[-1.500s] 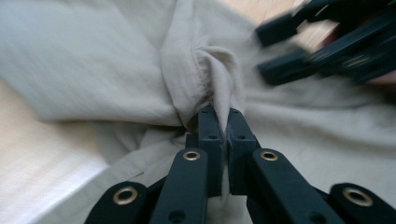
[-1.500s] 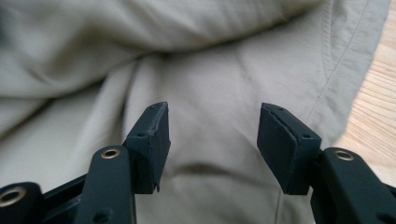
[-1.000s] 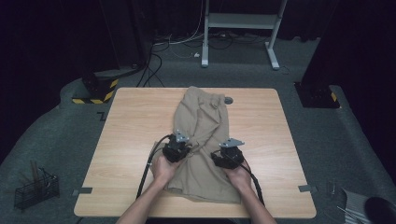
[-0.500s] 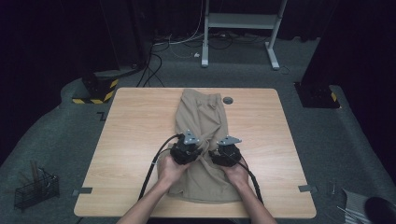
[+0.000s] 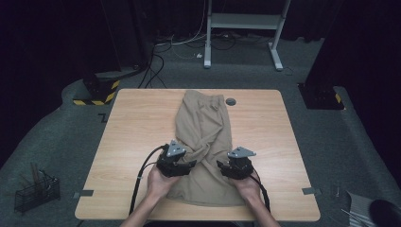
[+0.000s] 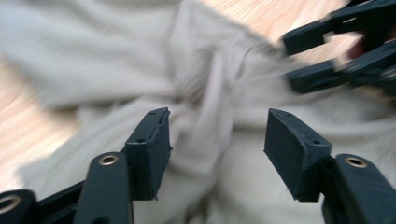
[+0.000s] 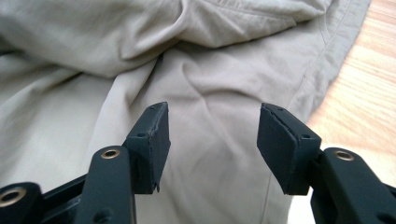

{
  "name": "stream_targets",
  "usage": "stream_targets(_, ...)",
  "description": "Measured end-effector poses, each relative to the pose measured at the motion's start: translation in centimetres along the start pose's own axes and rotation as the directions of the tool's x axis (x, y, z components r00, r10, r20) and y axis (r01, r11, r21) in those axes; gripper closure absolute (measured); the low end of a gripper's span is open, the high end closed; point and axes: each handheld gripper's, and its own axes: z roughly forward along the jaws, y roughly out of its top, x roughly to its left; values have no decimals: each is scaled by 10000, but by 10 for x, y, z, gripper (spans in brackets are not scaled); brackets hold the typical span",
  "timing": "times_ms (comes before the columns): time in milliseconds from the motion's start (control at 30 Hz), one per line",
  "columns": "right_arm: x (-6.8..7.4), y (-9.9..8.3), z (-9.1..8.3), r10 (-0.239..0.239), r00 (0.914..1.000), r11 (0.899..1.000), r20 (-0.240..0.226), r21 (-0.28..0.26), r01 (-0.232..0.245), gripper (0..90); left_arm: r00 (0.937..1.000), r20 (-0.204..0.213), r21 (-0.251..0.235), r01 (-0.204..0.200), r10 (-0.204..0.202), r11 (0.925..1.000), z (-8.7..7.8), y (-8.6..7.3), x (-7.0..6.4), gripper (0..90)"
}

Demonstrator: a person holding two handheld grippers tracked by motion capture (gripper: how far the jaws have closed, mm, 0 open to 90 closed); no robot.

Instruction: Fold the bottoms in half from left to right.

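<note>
A pair of beige trousers (image 5: pixel 204 137) lies lengthwise down the middle of the wooden table (image 5: pixel 127 132), waistband at the far end and folds bunched near the middle. My left gripper (image 5: pixel 185 166) hovers at the cloth's left edge, jaws open over the wrinkled fabric (image 6: pixel 210 116). My right gripper (image 5: pixel 223 166) is over the cloth's right side, open too, with smooth fabric (image 7: pixel 210 140) between its jaws. In the left gripper view the right gripper (image 6: pixel 303 58) shows at the upper right. Neither holds the cloth.
A round grey grommet (image 5: pixel 231 101) sits in the table's far edge beside the waistband. Bare wood (image 7: pixel 364 93) lies right of the cloth. A wire basket (image 5: pixel 35 191) stands on the floor at left, a white stand (image 5: pixel 241 23) beyond the table.
Both grippers have drawn back toward the near edge and spread apart to the cloth's two sides. The cloth now shows a twisted fold across its middle.
</note>
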Motion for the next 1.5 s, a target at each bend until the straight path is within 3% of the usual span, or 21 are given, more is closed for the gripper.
stream_targets(67, 0, -4, -2, 5, 10000, 10000, -57, 82, -5, 435, 9992, -351, 278, -161, 171, 9995, 2, -9, -1, 385)
stream_targets(167, 1, -8, 3, 135, 9999, 9991, -56, 400, -133, 437, 9933, -1024, 980, -426, 526, 9943, 13, -22, 0, 393)
stream_targets(233, 1, -11, 10, 127, 9999, 9975, -15, 702, -126, 437, 9898, -1305, 1184, -415, 570, 9921, 20, -27, 4, 402)
stream_targets(300, 0, -9, 14, -30, 9999, 9983, 100, 574, 24, 438, 9858, -1553, 1337, -434, 642, 9901, 26, -30, 7, 409)
stream_targets(500, -9, 4, 31, 44, 9998, 9984, 204, 556, -55, 435, 9843, -1763, 1020, 136, 46, 9947, 38, -24, 33, 408)
stream_targets(567, -13, 10, 38, 106, 9995, 9985, 290, 534, -122, 435, 9840, -1707, 907, 662, -500, 9937, 45, -19, 46, 391)
stream_targets(633, -16, 16, 46, 217, 9989, 9982, 413, 544, -239, 435, 9830, -1653, 808, 939, -795, 9923, 50, -17, 55, 377)
stream_targets(733, -19, 22, 52, 347, 9980, 9978, 525, 540, -375, 435, 9832, -1636, 986, 980, -810, 9903, 51, -13, 59, 369)
stream_targets(800, -18, 21, 52, 416, 9975, 9974, 575, 556, -448, 435, 9843, -1512, 911, 1052, -907, 9903, 45, -13, 56, 376)
stream_targets(933, -19, 16, 45, 924, 9951, 9950, 363, 354, -937, 436, 9897, -978, 219, 1073, -1047, 9940, 20, -12, 52, 379)
stream_targets(1033, -17, 11, 38, 810, 9961, 9960, 345, 354, -822, 438, 9892, -838, -88, 1199, -1202, 9927, 5, -14, 57, 369)
stream_targets(1133, -17, 5, 32, 758, 9964, 9964, 380, 341, -771, 440, 9837, -907, -354, 1529, -1556, 9876, -6, -16, 65, 369)
stream_targets(1233, -17, 0, 26, 776, 9961, 9963, 417, 325, -789, 442, 9700, -1250, -319, 2061, -2085, 9780, -9, -19, 79, 369)
stream_targets(1333, -17, -2, 23, 702, 9967, 9970, 400, 296, -714, 444, 9538, -1809, -50, 2429, -2397, 9700, -1, -21, 93, 376)
stream_targets(1433, -13, -3, 23, 499, 9979, 9979, 413, 382, -515, 444, 9439, -2191, 320, 2602, -2472, 9650, 12, -22, 103, 394)
stream_targets(1500, -12, -3, 23, 458, 9981, 9979, 407, 436, -476, 444, 9366, -2270, 462, 2843, -2671, 9576, 22, -25, 108, 413)
